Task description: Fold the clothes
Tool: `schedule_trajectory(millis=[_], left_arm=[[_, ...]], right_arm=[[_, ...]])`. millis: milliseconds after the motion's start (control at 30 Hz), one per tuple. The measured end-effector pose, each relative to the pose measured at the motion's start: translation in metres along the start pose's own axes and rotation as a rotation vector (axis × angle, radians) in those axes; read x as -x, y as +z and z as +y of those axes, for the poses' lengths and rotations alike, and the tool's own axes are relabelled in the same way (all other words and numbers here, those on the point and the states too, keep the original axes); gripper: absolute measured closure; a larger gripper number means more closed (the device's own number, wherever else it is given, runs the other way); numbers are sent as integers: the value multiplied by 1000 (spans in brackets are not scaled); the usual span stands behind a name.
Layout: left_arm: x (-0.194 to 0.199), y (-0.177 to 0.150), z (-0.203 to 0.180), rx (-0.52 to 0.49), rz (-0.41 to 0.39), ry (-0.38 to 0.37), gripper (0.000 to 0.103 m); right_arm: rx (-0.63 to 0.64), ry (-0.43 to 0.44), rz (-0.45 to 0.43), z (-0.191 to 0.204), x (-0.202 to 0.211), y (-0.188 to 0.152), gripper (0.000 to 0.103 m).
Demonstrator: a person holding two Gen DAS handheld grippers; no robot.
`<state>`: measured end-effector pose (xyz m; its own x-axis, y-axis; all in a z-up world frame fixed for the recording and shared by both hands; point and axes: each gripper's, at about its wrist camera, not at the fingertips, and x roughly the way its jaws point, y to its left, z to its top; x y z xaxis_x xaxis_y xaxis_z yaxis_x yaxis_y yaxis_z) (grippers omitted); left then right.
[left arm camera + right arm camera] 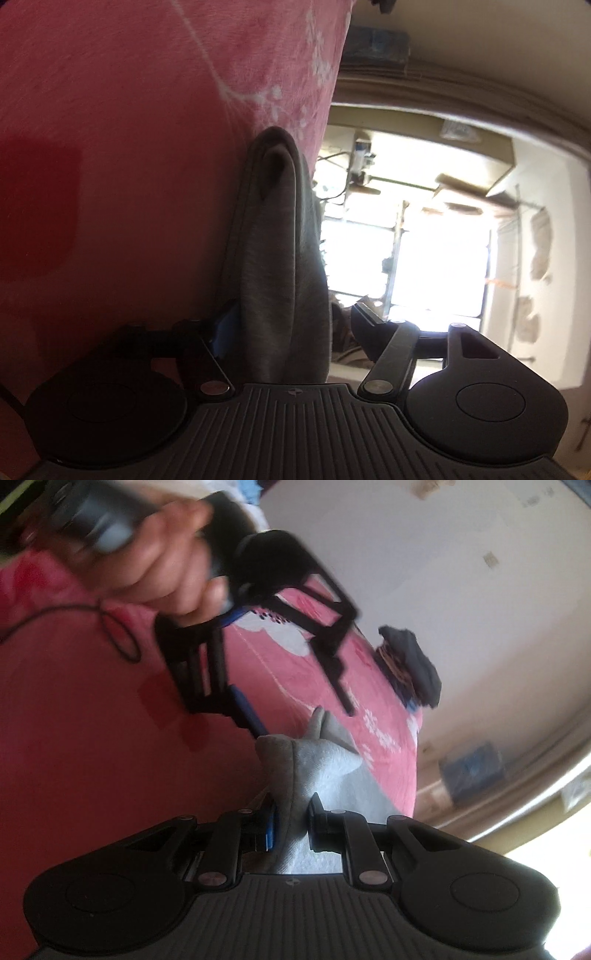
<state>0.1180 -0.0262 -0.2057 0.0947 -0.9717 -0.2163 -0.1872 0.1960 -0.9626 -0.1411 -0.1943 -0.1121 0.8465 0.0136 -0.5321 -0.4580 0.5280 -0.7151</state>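
A folded grey garment [273,221] lies on the pink bedspread [110,110]. In the left wrist view my left gripper [291,314] is open around the garment's fold: the cloth rests against the blue pad [221,332], and the other finger [365,321] stands apart from it. In the right wrist view my right gripper [292,805] is shut on a bunched edge of the same grey garment [325,764]. A hand [166,568] holds the left gripper [299,705] just beyond, its jaws spread over the cloth's far tip.
A dark pile of clothes [410,664] sits at the bed's far edge. A black cable [118,638] loops over the bedspread [92,757]. A blue box [472,771] stands by the wall. A bright window [424,240] lies beyond the bed.
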Motion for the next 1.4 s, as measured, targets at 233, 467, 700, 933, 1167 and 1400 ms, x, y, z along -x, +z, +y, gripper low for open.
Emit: schedule_trajectory(millis=[233,467,700,933,1167,1400], left_arm=[[-11,-9,-34,-249,30,199,37],[-27,-25,-62,-468,59,357,58],[-28,-22,-50,-430,97,292,87],[-10,-14,-14,-261,72,85,94],[-12,-10,1,-232,67,-16,94],[3,-14,12,-197,70,-67,94]], right_arm=[[216,-40,-17,24,-5,-1,87],[291,-66,-13,32,-8,-1,87],[136,-24,21,13,-10,7,87],[-238,151,28,-38,-4,14,70],[-712,393,-24,-108,3,-8,58],[-1044,478,58,-121,-13,-37,57]])
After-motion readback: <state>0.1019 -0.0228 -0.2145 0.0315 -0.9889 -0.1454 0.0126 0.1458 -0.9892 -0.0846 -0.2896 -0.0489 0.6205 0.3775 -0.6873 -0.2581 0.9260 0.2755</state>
